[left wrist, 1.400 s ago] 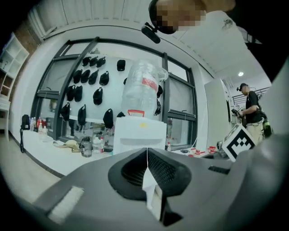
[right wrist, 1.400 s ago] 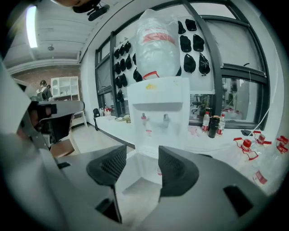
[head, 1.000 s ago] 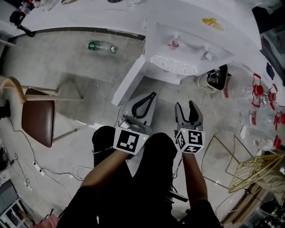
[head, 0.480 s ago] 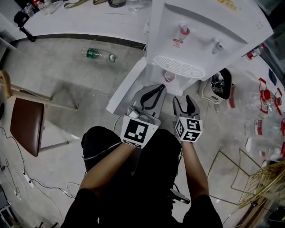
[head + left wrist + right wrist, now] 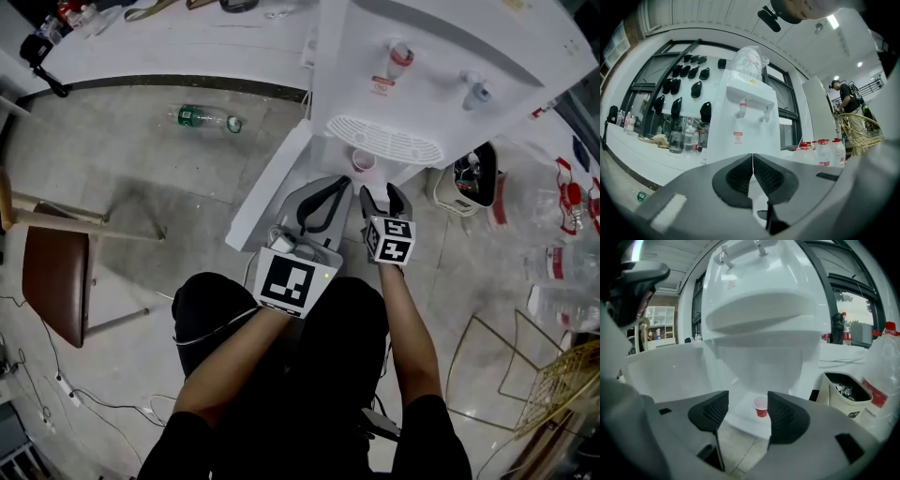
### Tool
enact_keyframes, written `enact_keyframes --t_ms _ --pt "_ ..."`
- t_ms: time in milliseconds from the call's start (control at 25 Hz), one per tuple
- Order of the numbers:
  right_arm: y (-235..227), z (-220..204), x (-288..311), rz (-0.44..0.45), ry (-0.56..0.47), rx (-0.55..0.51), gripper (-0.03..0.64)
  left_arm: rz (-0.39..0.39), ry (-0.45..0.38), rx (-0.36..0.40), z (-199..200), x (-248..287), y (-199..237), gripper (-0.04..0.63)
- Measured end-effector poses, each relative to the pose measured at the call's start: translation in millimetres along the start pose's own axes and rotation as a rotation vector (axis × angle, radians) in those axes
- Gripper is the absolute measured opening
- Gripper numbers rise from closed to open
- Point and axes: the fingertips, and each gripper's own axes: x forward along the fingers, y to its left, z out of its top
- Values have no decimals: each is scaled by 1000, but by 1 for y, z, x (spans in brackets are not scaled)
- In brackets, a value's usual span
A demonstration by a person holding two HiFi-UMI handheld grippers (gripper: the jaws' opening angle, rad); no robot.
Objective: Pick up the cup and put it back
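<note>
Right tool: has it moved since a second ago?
Yes: the right tool has come closer to the dispenser, toward the cup under it; its jaws have just been opening, empty.

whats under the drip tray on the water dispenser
A small red cup stands upright on a white shelf in the open space below the drip tray of the water dispenser. From above, the tray hides the rest of that space.

A grey floor point(image 5: 141, 187) runs under a long white counter point(image 5: 187, 47), with a plastic bottle point(image 5: 204, 118) lying beside it. A brown-seated chair point(image 5: 56, 281) stands at the left. Dark-framed windows point(image 5: 656, 89) back the counter, and a ceiling strip light point(image 5: 833, 21) glows.
</note>
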Motion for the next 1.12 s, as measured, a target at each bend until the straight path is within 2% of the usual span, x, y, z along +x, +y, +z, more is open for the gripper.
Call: enact_keyframes --t_ms 520,1120 --pt "-26 -56 116 -60 173 53 295 -19 27 -50 -14 17 24 8" --pt "-40 -75 171 -117 262 43 319 -4 35 -72 -18 17 35 8"
